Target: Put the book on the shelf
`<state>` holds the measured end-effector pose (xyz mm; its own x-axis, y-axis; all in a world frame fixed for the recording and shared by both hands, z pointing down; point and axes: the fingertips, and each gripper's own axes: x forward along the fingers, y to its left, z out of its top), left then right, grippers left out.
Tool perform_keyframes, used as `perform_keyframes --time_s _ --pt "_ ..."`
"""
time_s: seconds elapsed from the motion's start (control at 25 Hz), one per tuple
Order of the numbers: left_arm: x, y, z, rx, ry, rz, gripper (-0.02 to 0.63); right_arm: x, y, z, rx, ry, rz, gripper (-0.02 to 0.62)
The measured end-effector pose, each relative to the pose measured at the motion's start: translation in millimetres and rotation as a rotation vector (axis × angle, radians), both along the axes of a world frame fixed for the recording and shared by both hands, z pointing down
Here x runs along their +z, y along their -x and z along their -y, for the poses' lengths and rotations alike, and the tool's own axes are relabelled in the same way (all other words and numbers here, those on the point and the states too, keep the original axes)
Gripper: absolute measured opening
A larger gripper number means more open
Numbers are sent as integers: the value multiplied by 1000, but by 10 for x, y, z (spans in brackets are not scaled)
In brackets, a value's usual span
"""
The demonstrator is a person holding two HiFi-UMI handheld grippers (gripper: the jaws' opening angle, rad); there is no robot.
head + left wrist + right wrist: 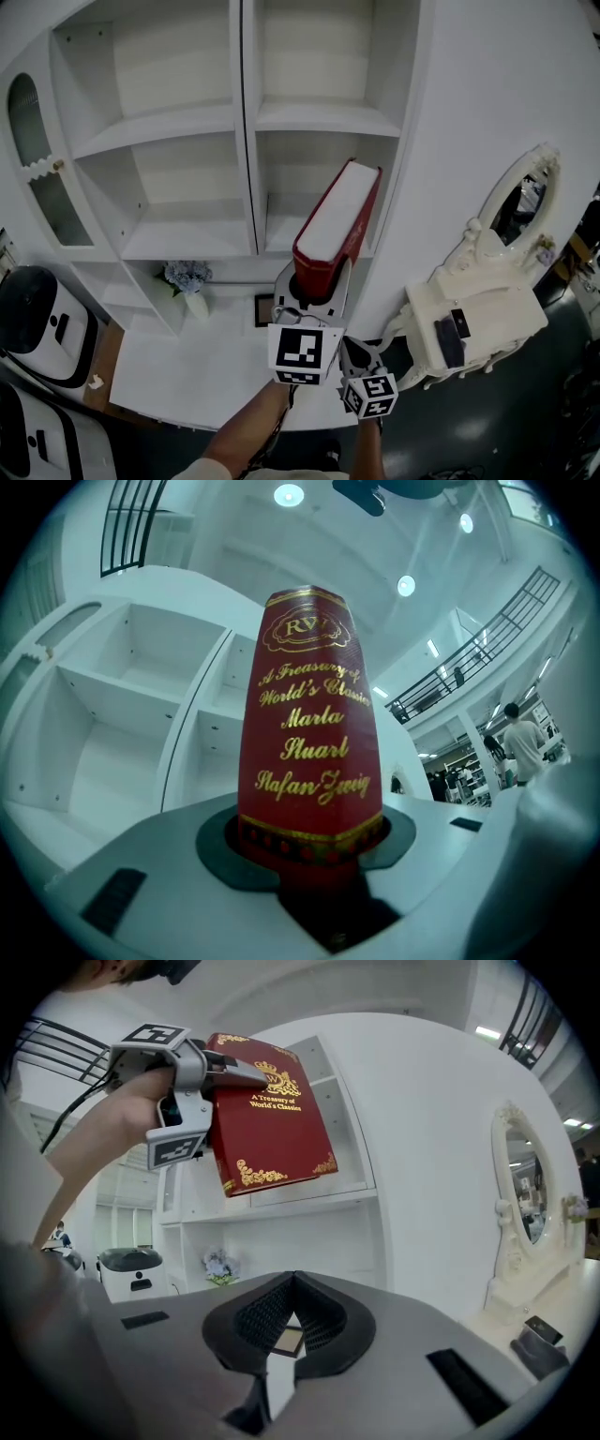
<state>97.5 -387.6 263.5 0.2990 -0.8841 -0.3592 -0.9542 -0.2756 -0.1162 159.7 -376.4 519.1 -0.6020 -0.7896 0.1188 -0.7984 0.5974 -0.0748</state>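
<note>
The left hand-held gripper (314, 281) is clenched on the lower end of the red book (337, 220). The book rises out of the jaws, its long axis slanting up and away toward the shelf (323, 117). It hangs in the air before the middle opening on the right, above the worktop (206, 370). The left forearm reaches forward, its gripper tipped slightly upward. The right hand-held gripper (292, 1321) is closed on nothing and sits lower, just beside the left.

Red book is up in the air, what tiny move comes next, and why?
Probably ease the red book forward into the open shelf compartment behind it. The left gripper is clamped on its lower end, and it hangs tilted before that opening, not yet inside.
</note>
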Motion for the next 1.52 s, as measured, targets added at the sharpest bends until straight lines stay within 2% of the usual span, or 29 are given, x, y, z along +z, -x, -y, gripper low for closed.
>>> perform_keyframes --time_s 0.2,0.48,0.92,1.12,1.44,1.52 --pt "-137 17 199 -32 -7 -38 190 16 -42 -13 0 -1 1 26" --pt "-93 -52 481 -81 26 -40 190 19 -236 -53 18 -4 -15 26" --pt "1 -252 942 -181 142 -39 190 87 -694 -18 82 16 7 26" --pt "-14 -299 1131 -189 133 -32 190 138 -717 21 85 28 22 26" --pt "-70 -446 1494 -164 196 -24 192 96 -675 110 64 18 15 26" --pt "-77 -485 1551 -136 210 -31 215 101 -688 139 67 19 17 26"
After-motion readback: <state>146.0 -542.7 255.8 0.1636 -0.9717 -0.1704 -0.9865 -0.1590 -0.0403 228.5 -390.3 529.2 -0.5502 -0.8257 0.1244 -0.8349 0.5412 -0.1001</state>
